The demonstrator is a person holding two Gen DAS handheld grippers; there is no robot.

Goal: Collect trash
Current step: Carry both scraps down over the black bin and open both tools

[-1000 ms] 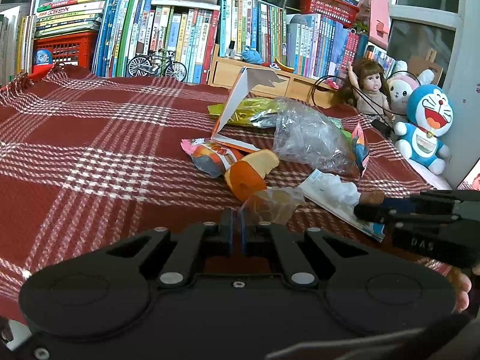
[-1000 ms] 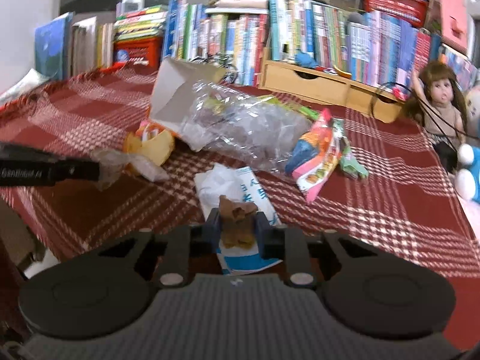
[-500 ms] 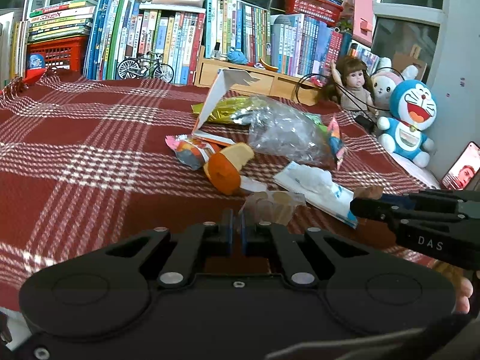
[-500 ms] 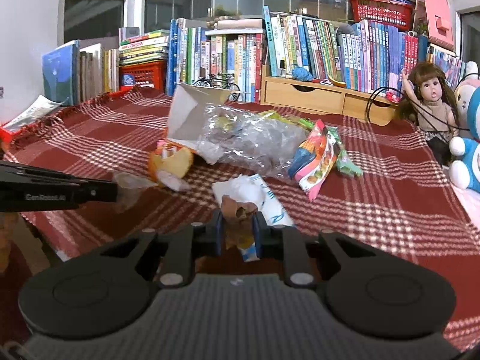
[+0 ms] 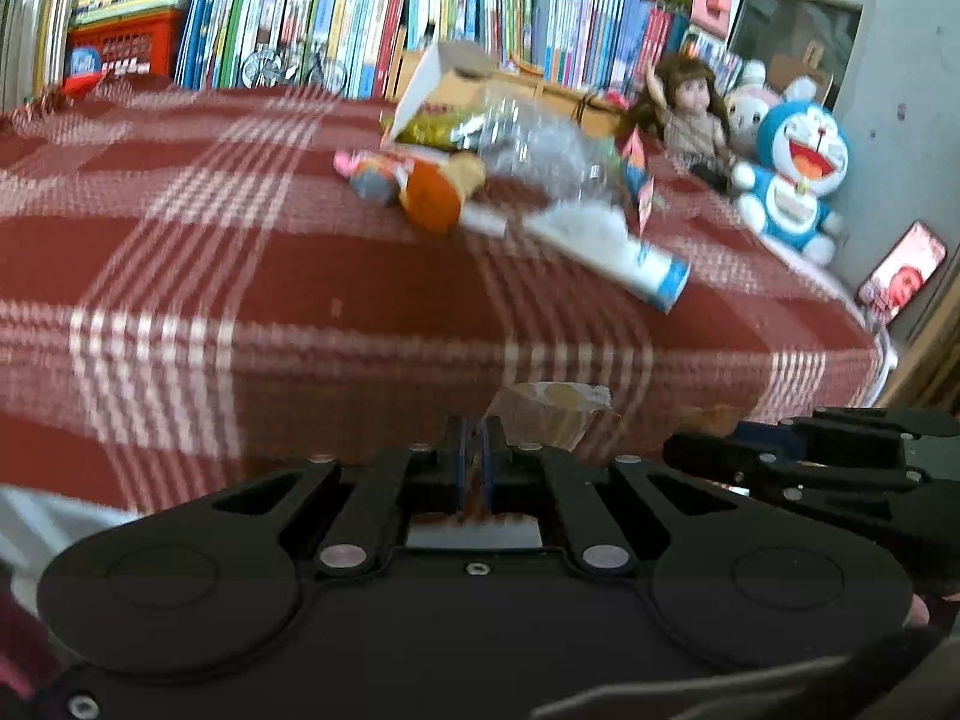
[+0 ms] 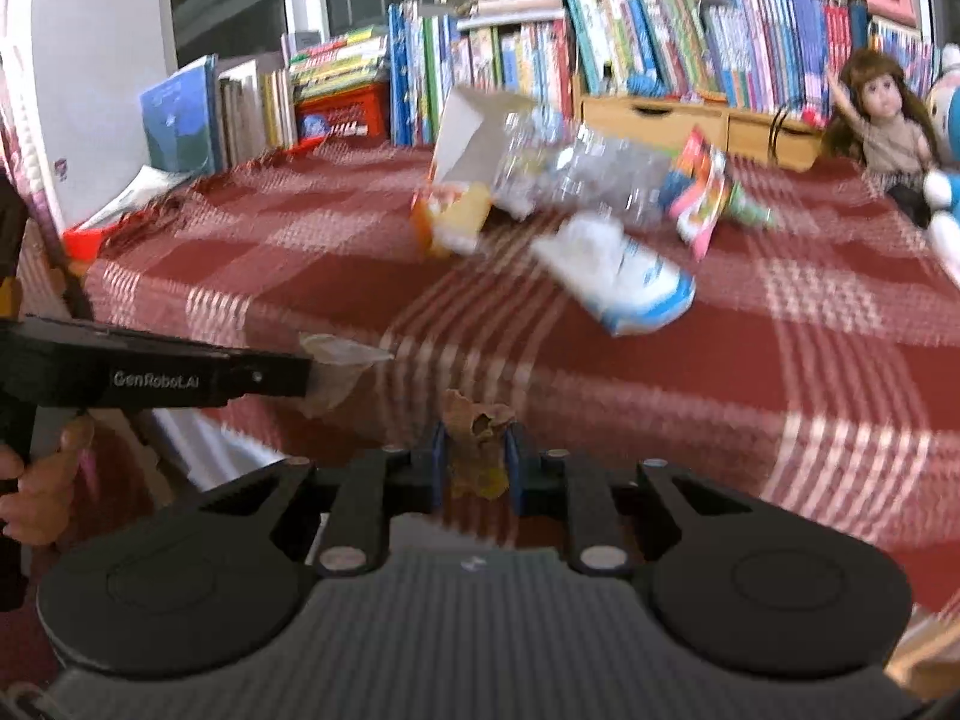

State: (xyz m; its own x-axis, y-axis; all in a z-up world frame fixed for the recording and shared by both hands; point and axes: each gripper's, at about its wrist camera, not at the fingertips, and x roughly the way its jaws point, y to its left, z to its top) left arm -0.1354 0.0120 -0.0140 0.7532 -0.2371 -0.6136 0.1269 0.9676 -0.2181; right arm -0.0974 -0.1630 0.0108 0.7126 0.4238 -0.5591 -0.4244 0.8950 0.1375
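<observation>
My left gripper (image 5: 474, 456) is shut on a thin clear plastic wrapper (image 5: 549, 414), held off the near edge of the table; the same wrapper (image 6: 339, 360) shows at the left gripper's tip in the right wrist view. My right gripper (image 6: 476, 450) is shut on a crumpled brown scrap (image 6: 477, 438). More trash lies in a heap on the red plaid cloth (image 5: 180, 276): a white and blue packet (image 6: 624, 279), a clear plastic bag (image 5: 540, 150), an orange peel (image 5: 435, 198), colourful snack wrappers (image 6: 699, 192) and an open white carton (image 6: 474, 132).
Rows of books (image 5: 336, 18) and a wooden drawer box (image 6: 660, 114) line the far side. A doll (image 5: 684, 114), a blue cat toy (image 5: 792, 180) and a phone (image 5: 900, 279) stand at the right. A person's hand (image 6: 36, 486) holds the left gripper.
Both grippers have pulled back from the heap toward the table's near edge, each still holding its piece. The view is blurred by the motion.
</observation>
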